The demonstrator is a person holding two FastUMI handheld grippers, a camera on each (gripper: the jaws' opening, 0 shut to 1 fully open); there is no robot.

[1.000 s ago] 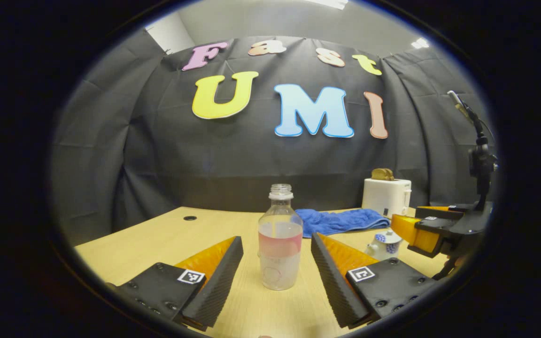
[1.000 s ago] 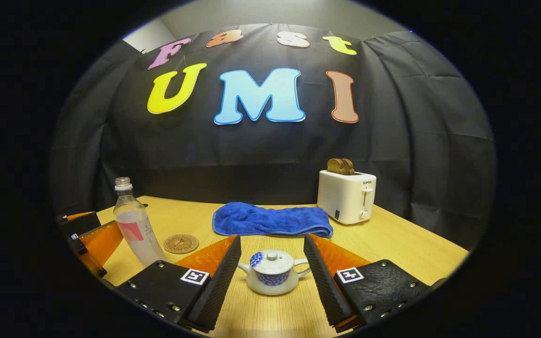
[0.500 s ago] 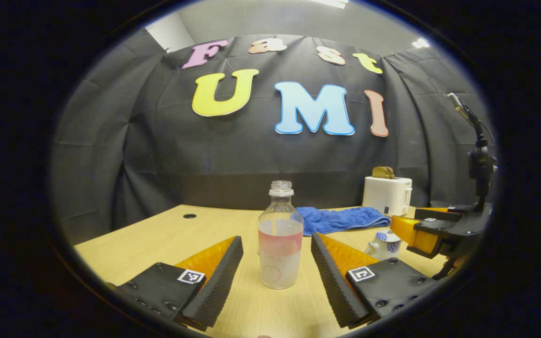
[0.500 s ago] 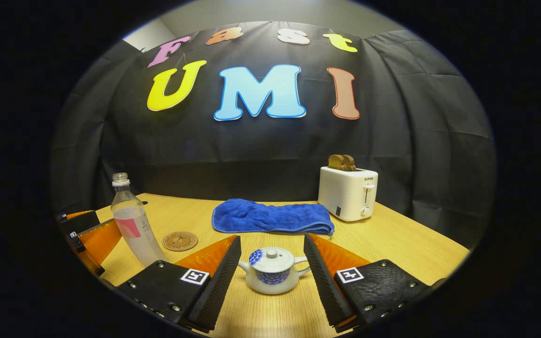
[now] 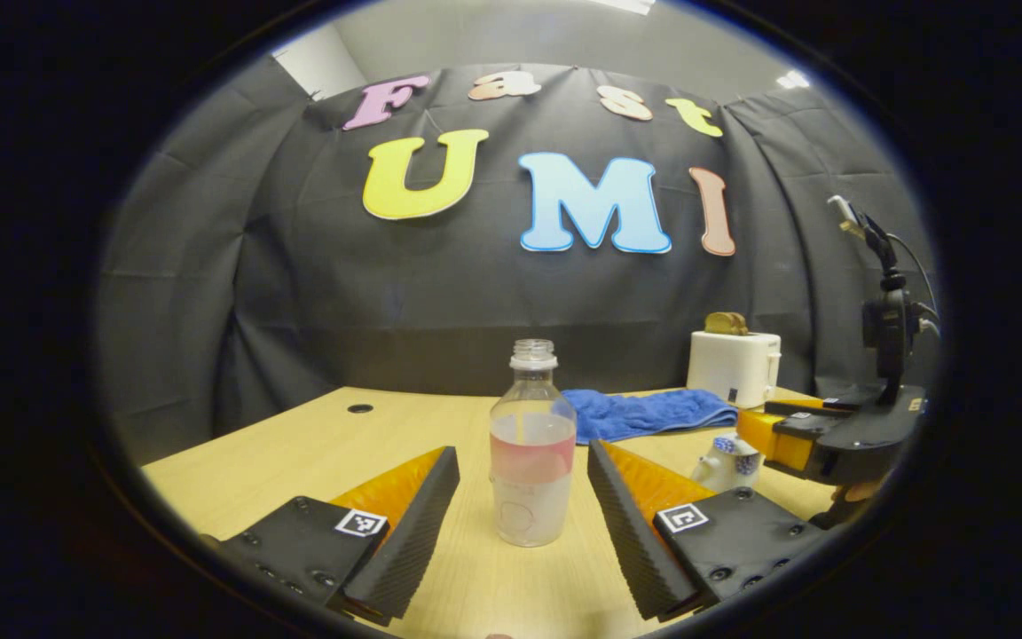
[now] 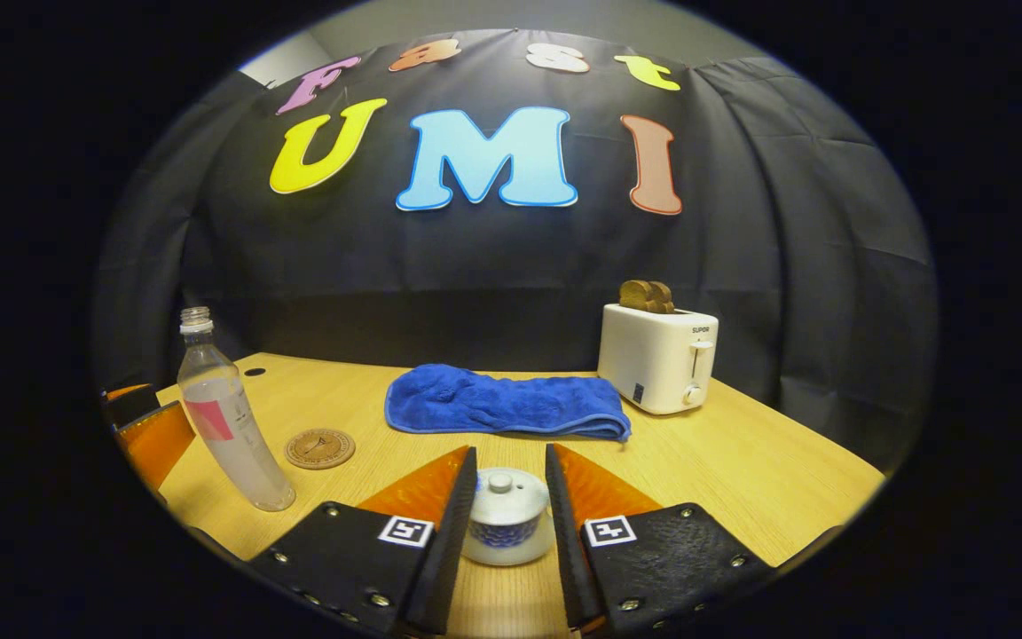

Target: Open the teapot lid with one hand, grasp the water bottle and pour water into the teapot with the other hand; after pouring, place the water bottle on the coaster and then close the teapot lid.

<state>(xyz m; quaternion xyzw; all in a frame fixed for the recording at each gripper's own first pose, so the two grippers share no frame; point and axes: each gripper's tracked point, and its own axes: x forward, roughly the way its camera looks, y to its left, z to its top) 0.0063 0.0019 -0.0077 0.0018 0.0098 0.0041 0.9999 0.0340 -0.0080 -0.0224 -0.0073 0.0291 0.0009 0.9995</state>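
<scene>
Black cloth walls close off the booth behind a pale wooden desk (image 6: 742, 470). Seen from the right gripper view, the left gripper (image 6: 143, 435) sits at the far left edge of the desk, just beside the water bottle (image 6: 227, 426). That bottle stands upright with no cap, partly filled, a pink band round its middle. Next along, a round brown coaster (image 6: 320, 448) lies flat on the desk, near the bottle but apart from it. Behind, toward the wall, a folded blue towel (image 6: 502, 404) stretches across the middle. In front of it, the right gripper (image 6: 507, 506) has its jaws drawn in close on either side of the white and blue teapot (image 6: 504, 524), whose lid (image 6: 504, 493) is on; whether the jaws press the pot I cannot tell. Farther right stands a white toaster (image 6: 657, 359) with toast in its slots.

From the left gripper view, the jaws of the left gripper are spread wide, the bottle standing between them and untouched, while the teapot shows off to the right under the other gripper
</scene>
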